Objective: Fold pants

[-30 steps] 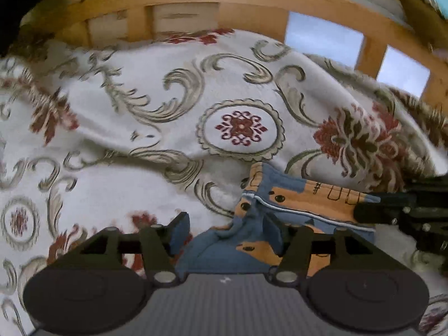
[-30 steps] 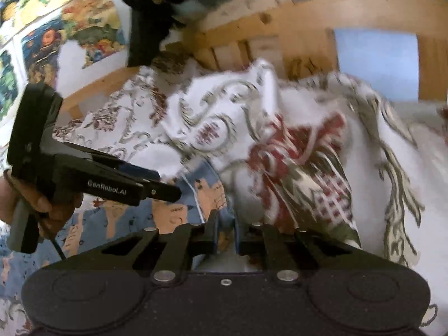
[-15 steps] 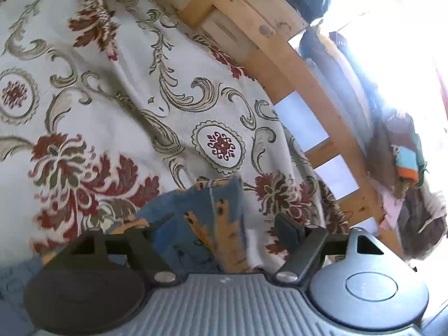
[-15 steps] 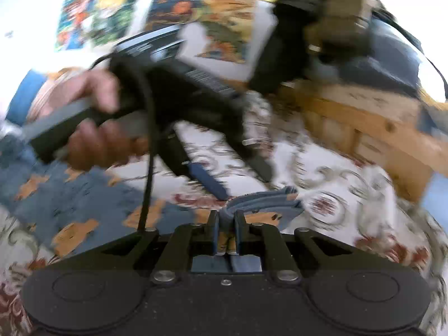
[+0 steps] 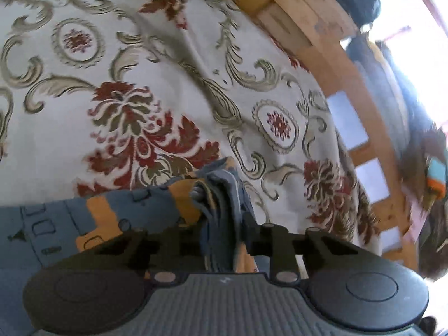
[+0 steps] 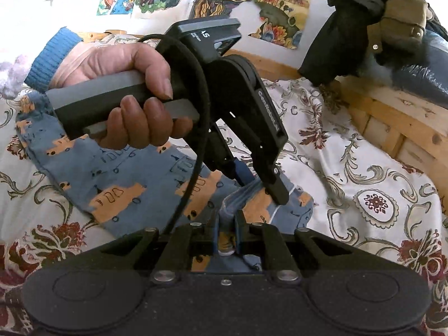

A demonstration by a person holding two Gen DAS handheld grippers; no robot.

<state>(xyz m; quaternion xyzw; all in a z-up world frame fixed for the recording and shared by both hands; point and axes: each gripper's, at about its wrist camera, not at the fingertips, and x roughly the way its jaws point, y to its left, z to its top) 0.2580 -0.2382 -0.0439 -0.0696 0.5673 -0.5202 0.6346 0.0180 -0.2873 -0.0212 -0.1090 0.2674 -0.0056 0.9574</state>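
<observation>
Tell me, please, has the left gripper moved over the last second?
Yes. The left gripper has swung left, away from the wooden bed frame, carrying the pants along.

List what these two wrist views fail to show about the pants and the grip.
- Left wrist view: the pants run off the left edge, and the left gripper body hides the clamped edge.
- Right wrist view: the hand covers part of the pants; the right gripper hides the pinched fold's lower part.

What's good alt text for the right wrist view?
The right gripper is shut on the blue-and-orange pants, which lie on a floral bedspread. Just beyond, a hand holds the left gripper, also pinching the pants.
</observation>
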